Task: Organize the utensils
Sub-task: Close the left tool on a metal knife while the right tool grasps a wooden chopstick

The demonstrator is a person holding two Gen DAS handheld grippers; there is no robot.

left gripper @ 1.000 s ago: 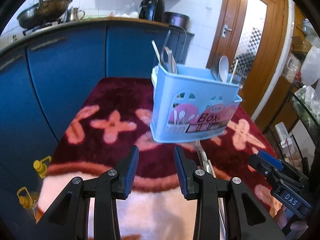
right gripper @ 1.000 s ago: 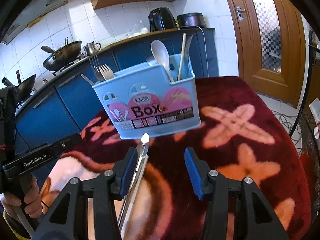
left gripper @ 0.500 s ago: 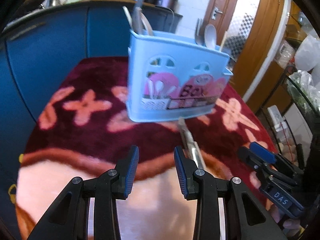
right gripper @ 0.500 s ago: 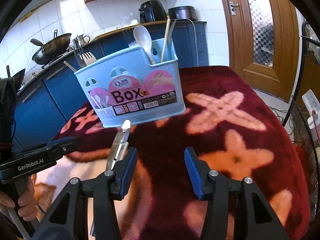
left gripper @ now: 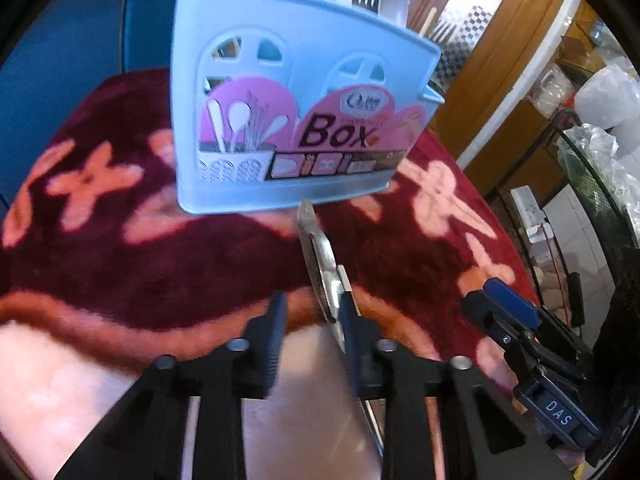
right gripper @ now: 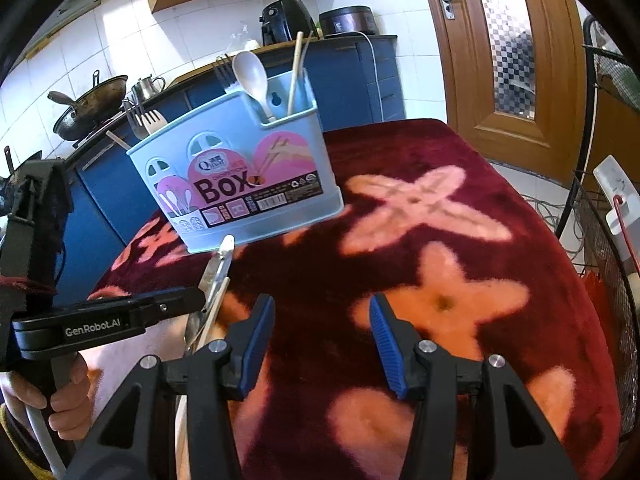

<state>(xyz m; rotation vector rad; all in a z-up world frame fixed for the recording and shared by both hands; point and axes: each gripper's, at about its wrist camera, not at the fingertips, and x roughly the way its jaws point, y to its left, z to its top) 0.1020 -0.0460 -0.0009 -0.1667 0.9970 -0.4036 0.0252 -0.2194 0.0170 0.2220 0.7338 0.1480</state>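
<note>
Light blue utensil box (left gripper: 296, 120) stands upright on a dark red cloth (left gripper: 140, 264) patterned with pink flowers, its printed "Box" label facing both cameras. In the right wrist view the box (right gripper: 240, 184) holds a white spoon (right gripper: 250, 76) and a pale chopstick (right gripper: 295, 72) in its right-hand compartment; fork tines (right gripper: 146, 118) show at the left end. Metal tongs (left gripper: 320, 256) lie flat on the cloth, tip just short of the box's base, handle running back toward the cameras. Left gripper (left gripper: 310, 336) sits low over the cloth with fingers parted to a moderate gap and nothing between them; its right finger (left gripper: 352, 332) is alongside the tongs, contact not clear. From the right wrist view the left gripper (right gripper: 198, 300) shows side-on, its tip right at the tongs (right gripper: 212, 280). Right gripper (right gripper: 320, 340) hovers above the cloth, fingers spread wide, empty, well right of the tongs. Behind: blue cabinets (right gripper: 348, 80), a wok (right gripper: 90, 106) on the counter, a wooden door (right gripper: 516, 48).
</note>
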